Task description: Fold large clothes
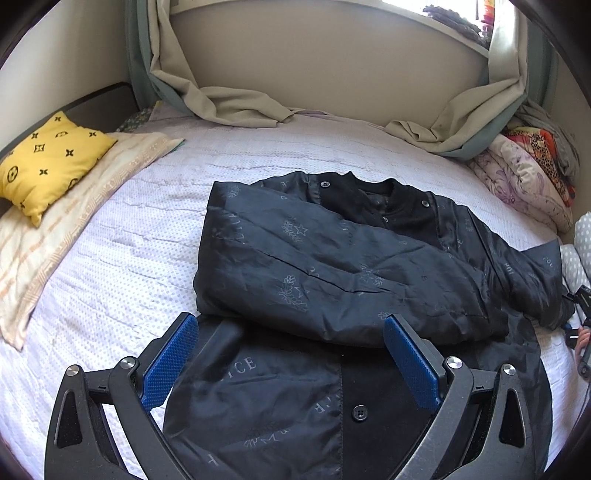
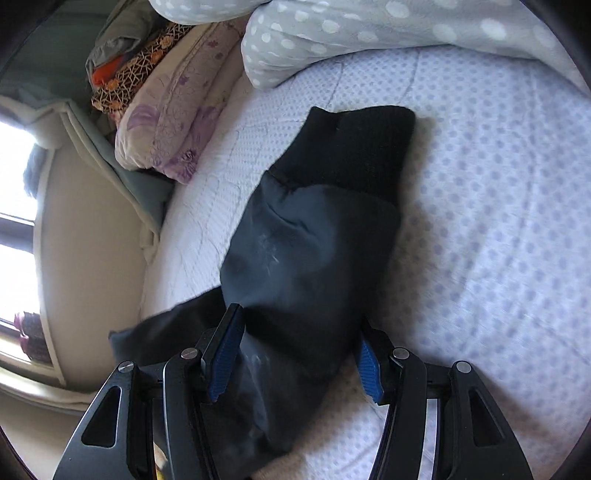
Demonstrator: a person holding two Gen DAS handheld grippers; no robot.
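A black padded jacket (image 1: 332, 258) lies on the white dotted bedspread (image 1: 129, 240), collar toward the wall, with one sleeve folded across its front. My left gripper (image 1: 290, 319) hovers open over the jacket's lower front, with its blue pads (image 1: 170, 362) wide apart and nothing between them. At the right edge, the right gripper (image 1: 578, 332) shows with a hand on it. In the right wrist view the other sleeve (image 2: 306, 240) runs out between my right gripper's (image 2: 299, 325) jaws, which are shut on it. Its ribbed cuff (image 2: 362, 147) rests on the bed (image 2: 480, 221).
A yellow patterned pillow (image 1: 48, 162) sits on a striped cloth (image 1: 74, 229) at the left. Curtains (image 1: 221, 99) drape onto the bed by the wall. Folded bedding (image 2: 166, 122) and a grey dotted duvet (image 2: 369, 29) are piled beyond the cuff.
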